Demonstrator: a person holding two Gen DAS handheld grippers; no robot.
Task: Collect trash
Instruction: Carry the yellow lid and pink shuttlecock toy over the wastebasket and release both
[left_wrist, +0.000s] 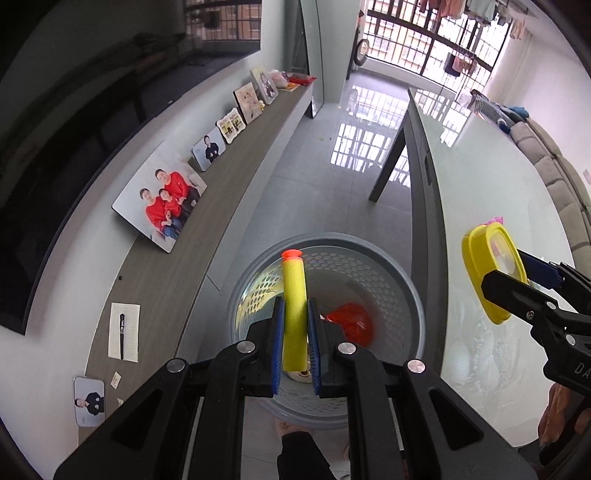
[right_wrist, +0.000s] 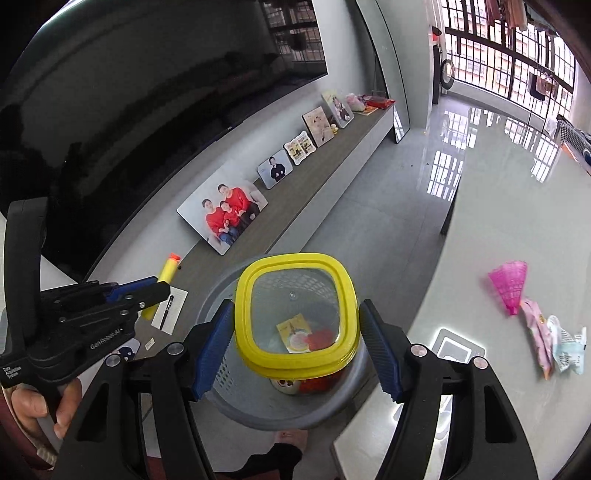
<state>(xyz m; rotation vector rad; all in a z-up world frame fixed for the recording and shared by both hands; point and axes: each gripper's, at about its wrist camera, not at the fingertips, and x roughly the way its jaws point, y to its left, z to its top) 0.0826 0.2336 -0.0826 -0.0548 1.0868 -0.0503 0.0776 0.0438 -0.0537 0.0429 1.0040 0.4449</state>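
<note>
My left gripper (left_wrist: 296, 325) is shut on a yellow foam dart (left_wrist: 294, 314) with an orange tip, held above a grey perforated trash basket (left_wrist: 391, 273) on the floor. A red wrapper (left_wrist: 351, 323) lies inside the basket. My right gripper (right_wrist: 295, 339) is shut on a yellow-rimmed clear square lid (right_wrist: 295, 314), held over the same basket (right_wrist: 221, 373); scraps show through it. The right gripper and lid (left_wrist: 487, 273) also show at the right of the left wrist view. The left gripper with the dart (right_wrist: 162, 284) shows at the left of the right wrist view.
A glossy table (right_wrist: 517, 206) at the right carries a pink shuttlecock (right_wrist: 509, 286) and pink and pale wrappers (right_wrist: 550, 343). A long wooden shelf (left_wrist: 207, 236) at the left holds photo frames, a paper and a pen (left_wrist: 122, 336). A sofa (left_wrist: 561, 177) stands far right.
</note>
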